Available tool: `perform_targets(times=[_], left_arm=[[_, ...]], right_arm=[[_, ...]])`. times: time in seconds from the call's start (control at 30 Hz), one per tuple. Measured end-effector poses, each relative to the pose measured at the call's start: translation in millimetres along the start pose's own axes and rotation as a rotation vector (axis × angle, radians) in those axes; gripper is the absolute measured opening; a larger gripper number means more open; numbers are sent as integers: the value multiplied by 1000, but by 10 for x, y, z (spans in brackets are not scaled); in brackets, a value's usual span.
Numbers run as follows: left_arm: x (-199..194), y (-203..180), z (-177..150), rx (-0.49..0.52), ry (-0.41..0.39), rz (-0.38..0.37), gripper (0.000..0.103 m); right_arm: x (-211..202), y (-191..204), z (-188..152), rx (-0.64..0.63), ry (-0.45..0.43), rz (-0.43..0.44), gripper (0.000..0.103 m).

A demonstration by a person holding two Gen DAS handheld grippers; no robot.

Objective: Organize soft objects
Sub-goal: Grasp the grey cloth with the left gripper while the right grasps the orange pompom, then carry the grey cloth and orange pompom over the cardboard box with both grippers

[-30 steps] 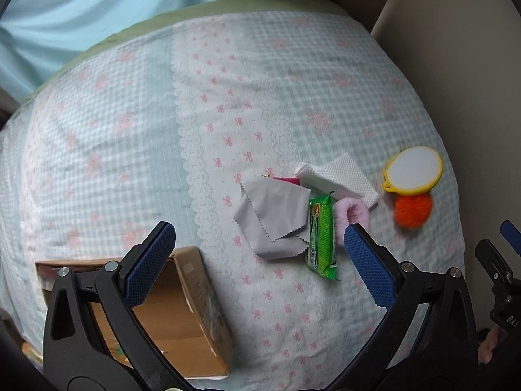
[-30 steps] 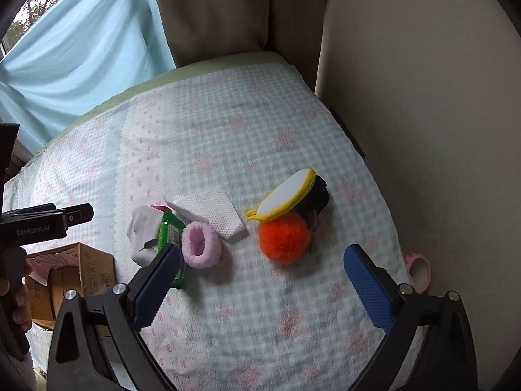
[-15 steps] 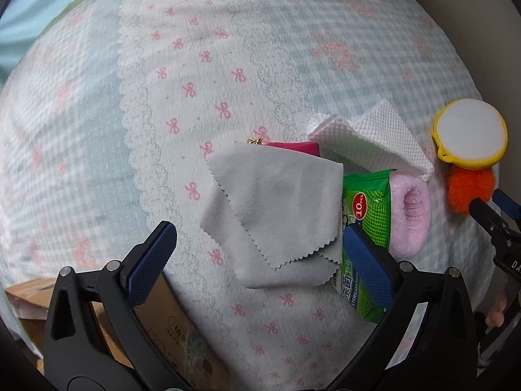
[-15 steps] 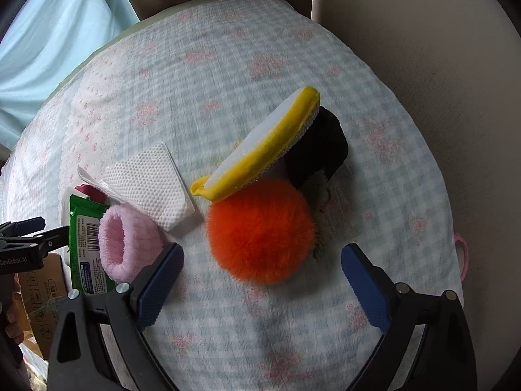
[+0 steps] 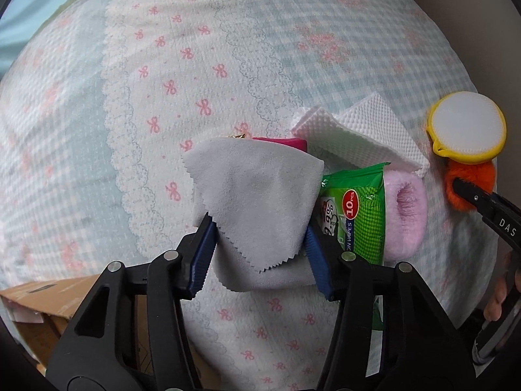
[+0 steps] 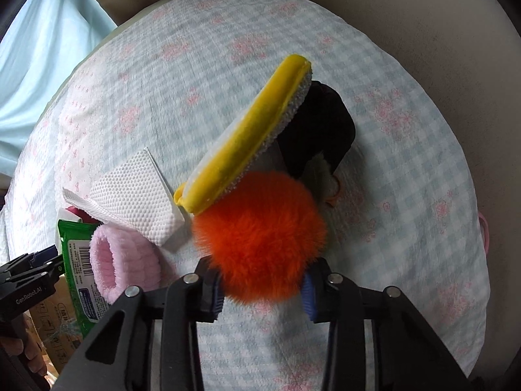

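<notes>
My left gripper (image 5: 259, 233) points down at the bedspread, and its jaws are closing on a grey zigzag-edged cloth (image 5: 257, 195), which bunches between the blue pads. A green wipes pack (image 5: 358, 215), a pink fuzzy band (image 5: 405, 215) and a white paper napkin (image 5: 358, 130) lie just right of it. A magenta item (image 5: 286, 141) peeks from under the cloth. My right gripper (image 6: 260, 282) is closing on an orange pompom (image 6: 260, 224), with its fur pressed between the pads. A yellow-rimmed round sponge (image 6: 247, 143) leans on the pompom and on a black soft item (image 6: 322, 127).
A pale checked bedspread (image 5: 195, 65) with pink bows covers the surface. An open cardboard box (image 5: 49, 299) sits off its near left edge. A beige wall (image 6: 423, 16) runs along the right, with a pink ring (image 6: 484, 231) at that edge. Light blue fabric (image 6: 49, 49) hangs at far left.
Both grippers came down onto the bed and went from wide open to nearly shut, the left around the grey cloth and the right around the orange pompom.
</notes>
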State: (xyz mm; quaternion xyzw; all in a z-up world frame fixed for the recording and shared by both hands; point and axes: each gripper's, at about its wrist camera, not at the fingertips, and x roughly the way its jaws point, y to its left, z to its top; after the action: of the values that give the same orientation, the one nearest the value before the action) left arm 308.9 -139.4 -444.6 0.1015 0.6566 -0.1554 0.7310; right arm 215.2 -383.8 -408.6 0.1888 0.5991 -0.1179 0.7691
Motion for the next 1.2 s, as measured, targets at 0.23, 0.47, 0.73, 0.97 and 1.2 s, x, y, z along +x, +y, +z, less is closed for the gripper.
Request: perform_targets(times=[0.23, 0.47, 0.73, 0.97, 1.2], left_arm=[[-182, 48, -9, -14, -29, -30, 22], [-397, 45, -71, -12, -58, -45, 15], [-592, 60, -115, -34, -97, -56, 13], [-888, 26, -177, -42, -157, -60, 13], [-1402, -10, -410, -67, -240, -71, 13]], right_arm=[[-145, -74, -139, 35, -14, 12, 32], [-299, -34, -294, 32, -31, 11, 32], [-590, 4, -374, 21, -78, 8, 31], [-1024, 52, -496, -21, -145, 18, 31], [-1622, 222, -641, -86, -245, 49, 30]])
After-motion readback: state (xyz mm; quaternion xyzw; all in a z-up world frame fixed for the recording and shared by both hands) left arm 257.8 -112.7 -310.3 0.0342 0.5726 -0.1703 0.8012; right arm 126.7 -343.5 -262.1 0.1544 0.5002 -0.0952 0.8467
